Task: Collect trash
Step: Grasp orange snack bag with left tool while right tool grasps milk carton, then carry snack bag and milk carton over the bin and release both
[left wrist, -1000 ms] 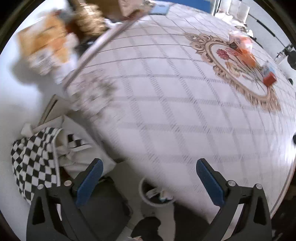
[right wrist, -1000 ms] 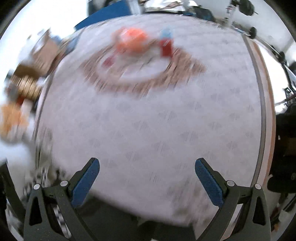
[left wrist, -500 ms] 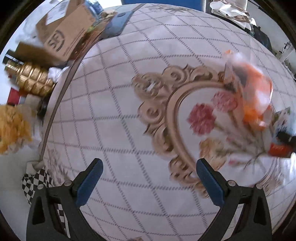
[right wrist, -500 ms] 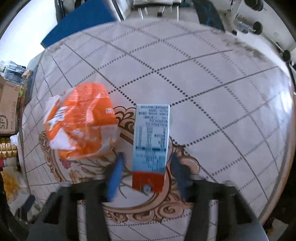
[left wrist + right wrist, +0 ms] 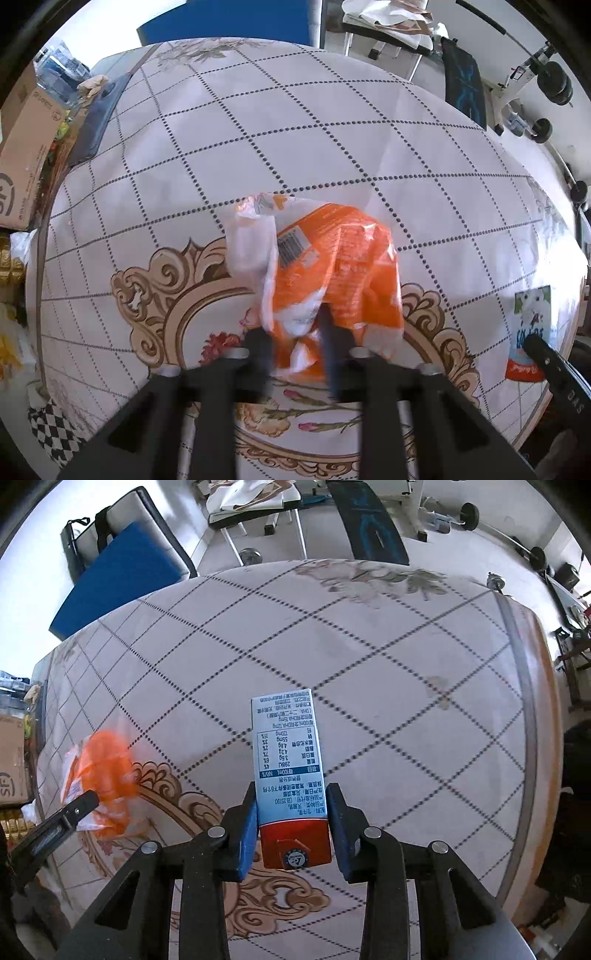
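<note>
An orange and white plastic snack bag (image 5: 325, 273) lies on the patterned tablecloth (image 5: 221, 166). My left gripper (image 5: 297, 347) has closed its blurred jaws on the bag's near edge. A blue, white and red milk carton (image 5: 290, 775) lies flat on the cloth, and my right gripper (image 5: 291, 823) is shut on its red end, blue pads pressed against both sides. The carton also shows at the right edge of the left wrist view (image 5: 530, 332), with the other gripper's finger over it. The bag shows at the left in the right wrist view (image 5: 98, 779).
The round table's edge (image 5: 532, 738) runs close on the right. A cardboard box (image 5: 22, 155) and clutter stand beyond the table on the left. A blue chair (image 5: 122, 576) and exercise equipment (image 5: 369, 524) stand behind. A checkered bag (image 5: 55, 428) hangs at the lower left.
Both grippers moved in over the table and closed: the left on the orange bag, the right fully on the milk carton. A second ago both were open near the table's edge.
</note>
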### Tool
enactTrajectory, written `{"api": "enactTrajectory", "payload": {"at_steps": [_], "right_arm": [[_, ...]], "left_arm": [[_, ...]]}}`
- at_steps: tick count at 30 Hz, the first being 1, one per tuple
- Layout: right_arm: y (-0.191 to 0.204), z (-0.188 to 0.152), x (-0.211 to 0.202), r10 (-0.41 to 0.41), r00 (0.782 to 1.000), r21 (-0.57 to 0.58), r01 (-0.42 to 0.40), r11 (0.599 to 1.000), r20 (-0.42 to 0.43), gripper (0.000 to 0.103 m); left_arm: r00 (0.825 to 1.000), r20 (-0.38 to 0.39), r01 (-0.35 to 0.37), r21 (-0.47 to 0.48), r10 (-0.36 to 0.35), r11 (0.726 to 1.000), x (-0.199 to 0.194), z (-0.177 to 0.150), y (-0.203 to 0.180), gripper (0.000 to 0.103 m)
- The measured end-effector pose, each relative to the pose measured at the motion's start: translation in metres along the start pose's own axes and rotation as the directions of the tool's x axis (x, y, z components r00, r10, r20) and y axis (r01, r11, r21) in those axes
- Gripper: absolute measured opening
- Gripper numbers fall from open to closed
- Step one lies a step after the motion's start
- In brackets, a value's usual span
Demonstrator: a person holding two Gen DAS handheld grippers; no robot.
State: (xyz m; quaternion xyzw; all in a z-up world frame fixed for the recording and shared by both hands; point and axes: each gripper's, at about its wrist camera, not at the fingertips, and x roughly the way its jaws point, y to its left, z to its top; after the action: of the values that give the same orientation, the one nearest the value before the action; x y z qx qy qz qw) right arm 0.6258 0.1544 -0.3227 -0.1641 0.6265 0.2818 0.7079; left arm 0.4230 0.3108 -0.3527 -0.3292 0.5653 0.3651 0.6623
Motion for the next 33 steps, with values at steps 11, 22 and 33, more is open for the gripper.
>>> {"api": "enactTrajectory", "payload": {"at_steps": [11, 22, 33], "right_arm": [[-0.006, -0.058, -0.071, 0.036, 0.993, -0.058, -0.030, 0.998, 0.111, 0.036], [0.014, -0.228, -0.151, 0.115, 0.976, -0.144, -0.089, 0.986, 0.184, 0.035], [0.005, -0.493, -0.145, 0.148, 0.989, -0.190, -0.140, 0.972, 0.028, 0.035]], "left_arm": [[0.979, 0.189, -0.089, 0.091, 0.070, 0.992, -0.097, -0.049, 0.015, 0.005], [0.945, 0.326, -0.070, 0.095, 0.036, 0.993, -0.189, -0.207, 0.082, 0.005], [0.982, 0.187, -0.033, 0.050, 0.023, 0.998, -0.172, -0.420, 0.182, 0.005]]}}
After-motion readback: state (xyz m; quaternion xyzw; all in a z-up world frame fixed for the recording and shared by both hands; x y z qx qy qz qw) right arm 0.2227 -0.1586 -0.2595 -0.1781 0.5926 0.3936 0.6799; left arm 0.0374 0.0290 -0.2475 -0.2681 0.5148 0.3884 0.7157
